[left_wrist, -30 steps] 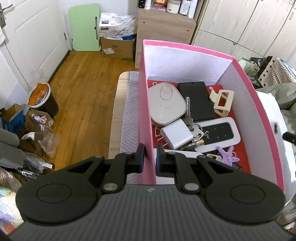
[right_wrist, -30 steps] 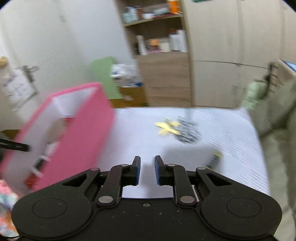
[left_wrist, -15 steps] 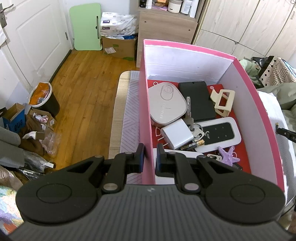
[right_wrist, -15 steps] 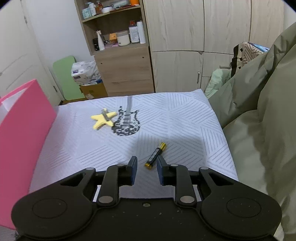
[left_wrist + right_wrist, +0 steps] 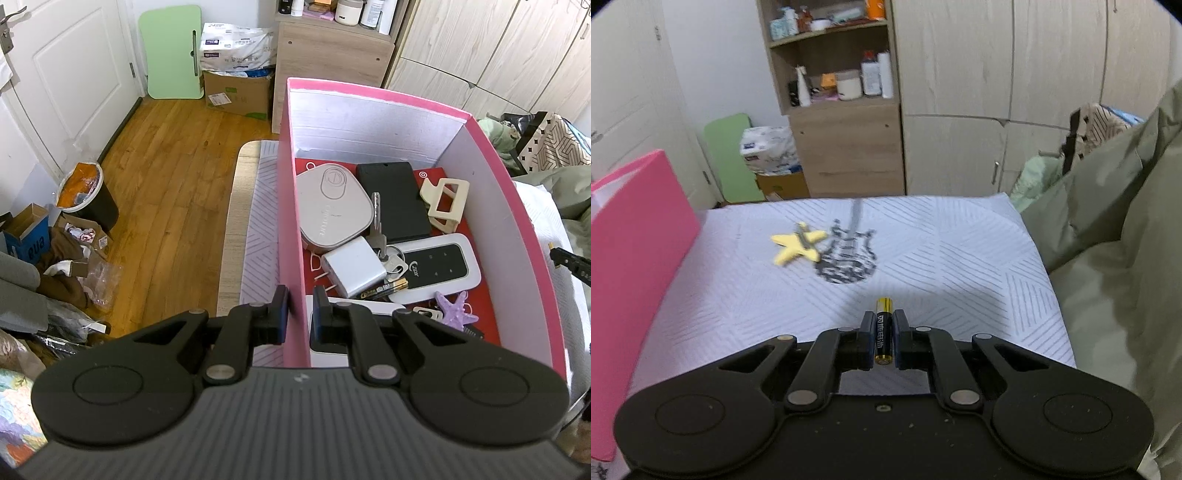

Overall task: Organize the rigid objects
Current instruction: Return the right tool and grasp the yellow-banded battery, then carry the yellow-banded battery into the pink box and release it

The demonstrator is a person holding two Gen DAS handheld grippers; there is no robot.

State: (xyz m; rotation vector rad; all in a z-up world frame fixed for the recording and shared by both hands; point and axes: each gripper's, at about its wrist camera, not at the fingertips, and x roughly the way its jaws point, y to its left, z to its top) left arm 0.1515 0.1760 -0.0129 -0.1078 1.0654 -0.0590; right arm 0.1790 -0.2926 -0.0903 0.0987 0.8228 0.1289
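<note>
My left gripper (image 5: 300, 310) is shut on the near left wall of the pink box (image 5: 290, 229). The box holds a grey case (image 5: 334, 208), a black wallet (image 5: 397, 199), a white charger (image 5: 352, 267), keys, a battery (image 5: 384, 290), a white remote (image 5: 439, 266), a beige clip (image 5: 445, 199) and a purple star (image 5: 456, 304). My right gripper (image 5: 884, 334) is shut on a black and gold battery (image 5: 884, 332) just above the white bedsheet (image 5: 960, 266). A yellow star (image 5: 798, 245) and a guitar-shaped item (image 5: 849, 251) lie further away. The pink box (image 5: 631, 258) stands at left.
Olive bedding (image 5: 1126, 258) piles up on the right of the sheet. A wooden shelf unit (image 5: 846, 122) and wardrobes stand beyond the bed. Left of the box is wooden floor (image 5: 159, 192) with a bin (image 5: 86, 194), boxes and clutter.
My right gripper swung from the box to the bed, came down over the battery and closed on it. The left gripper kept its hold on the box wall.
</note>
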